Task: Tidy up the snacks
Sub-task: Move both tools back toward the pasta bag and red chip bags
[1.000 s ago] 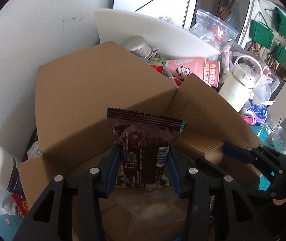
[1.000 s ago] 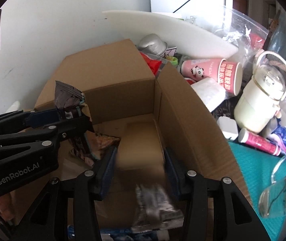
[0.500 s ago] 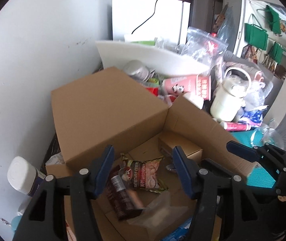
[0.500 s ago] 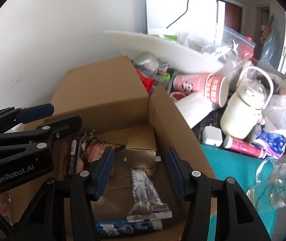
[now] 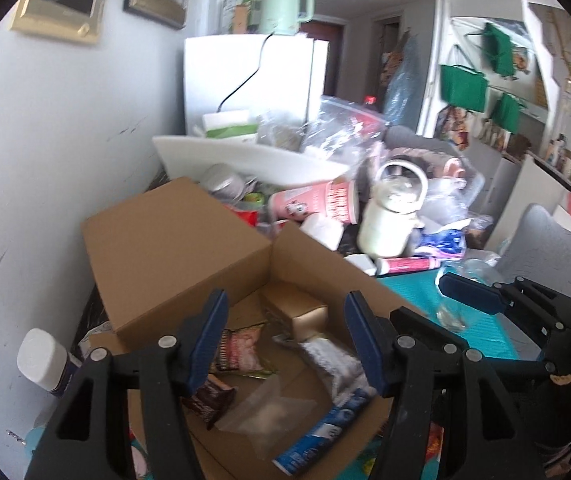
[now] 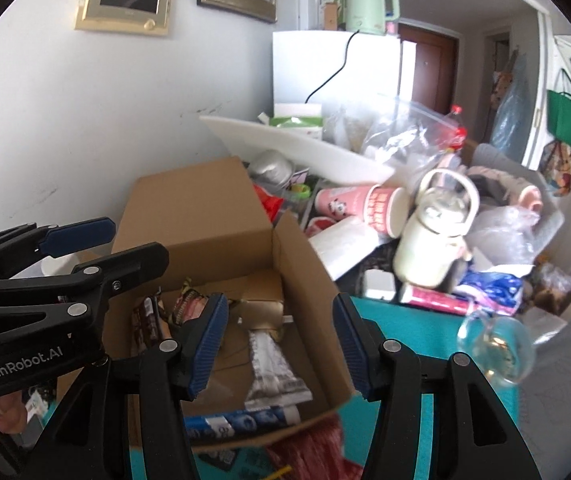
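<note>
Both grippers hung above the open brown cardboard box (image 5: 173,240), 2 sets of jaws released and empty: left gripper (image 5: 285,344) just widened earlier, right gripper (image 6: 281,344) too. Dark brown snack wrapper (image 5: 209,398) lay inside the box beside the silver foil packet (image 6: 271,372).

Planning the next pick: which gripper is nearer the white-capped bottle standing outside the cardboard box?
Left. The left gripper hangs over the box's left half, beside the white-capped bottle. The right gripper is over the box's right half, farther away.
</note>
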A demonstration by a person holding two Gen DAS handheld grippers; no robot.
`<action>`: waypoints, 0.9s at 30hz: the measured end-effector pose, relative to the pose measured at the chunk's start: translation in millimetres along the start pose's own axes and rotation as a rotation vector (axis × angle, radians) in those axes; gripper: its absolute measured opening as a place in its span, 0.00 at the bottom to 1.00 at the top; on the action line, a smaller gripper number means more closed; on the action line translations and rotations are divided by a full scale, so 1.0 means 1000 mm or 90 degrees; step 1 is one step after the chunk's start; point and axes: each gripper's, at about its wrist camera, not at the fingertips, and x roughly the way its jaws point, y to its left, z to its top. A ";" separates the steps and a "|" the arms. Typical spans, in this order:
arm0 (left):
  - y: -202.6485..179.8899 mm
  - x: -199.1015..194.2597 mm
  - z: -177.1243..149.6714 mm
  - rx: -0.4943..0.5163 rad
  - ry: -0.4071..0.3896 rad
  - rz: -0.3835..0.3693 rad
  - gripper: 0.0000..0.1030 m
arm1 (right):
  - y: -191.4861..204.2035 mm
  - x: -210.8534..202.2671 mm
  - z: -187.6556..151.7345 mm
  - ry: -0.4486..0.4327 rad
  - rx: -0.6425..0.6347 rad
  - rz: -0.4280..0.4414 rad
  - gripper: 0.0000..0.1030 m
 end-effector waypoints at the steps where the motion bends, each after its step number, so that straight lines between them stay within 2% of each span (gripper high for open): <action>1: -0.005 -0.003 0.000 0.006 -0.002 -0.008 0.58 | -0.001 -0.005 -0.001 -0.003 0.002 -0.003 0.53; 6: -0.025 -0.015 -0.004 0.027 0.002 -0.069 0.58 | -0.010 -0.035 -0.012 -0.018 0.014 -0.031 0.53; 18: -0.081 -0.048 -0.023 0.094 -0.025 -0.151 0.58 | -0.031 -0.095 -0.052 -0.027 0.056 -0.093 0.53; 23: -0.096 -0.056 -0.036 0.097 -0.026 -0.170 0.58 | -0.038 -0.114 -0.075 -0.023 0.079 -0.112 0.54; 27: -0.101 -0.053 -0.053 0.094 0.002 -0.174 0.58 | -0.042 -0.124 -0.093 -0.015 0.094 -0.133 0.54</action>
